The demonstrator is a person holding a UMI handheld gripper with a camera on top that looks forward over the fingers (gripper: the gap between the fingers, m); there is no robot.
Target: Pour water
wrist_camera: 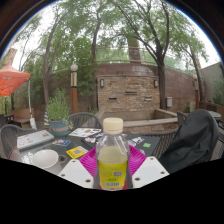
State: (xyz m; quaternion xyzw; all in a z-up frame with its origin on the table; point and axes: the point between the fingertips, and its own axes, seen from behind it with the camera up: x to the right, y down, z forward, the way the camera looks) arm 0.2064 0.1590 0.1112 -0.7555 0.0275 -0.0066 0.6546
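My gripper (112, 172) holds a clear bottle (112, 158) with a white cap and yellow label upright, both pink pads (88, 163) pressed against its sides. Just beyond, the table (150, 143) carries scattered cards and papers, a white bowl (45, 158) off to one side and a small potted plant (58, 112). A dark bag (190, 140) sits at the other side. Farther back stand a brick structure (128, 90), an orange umbrella (12, 80) and tall trees (110, 35).

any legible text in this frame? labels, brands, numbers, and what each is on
None legible.
Bottle between the gripper fingers: yellow label, print too blurred to read.
Papers and cards on the table beyond it: printed, but too small to read.
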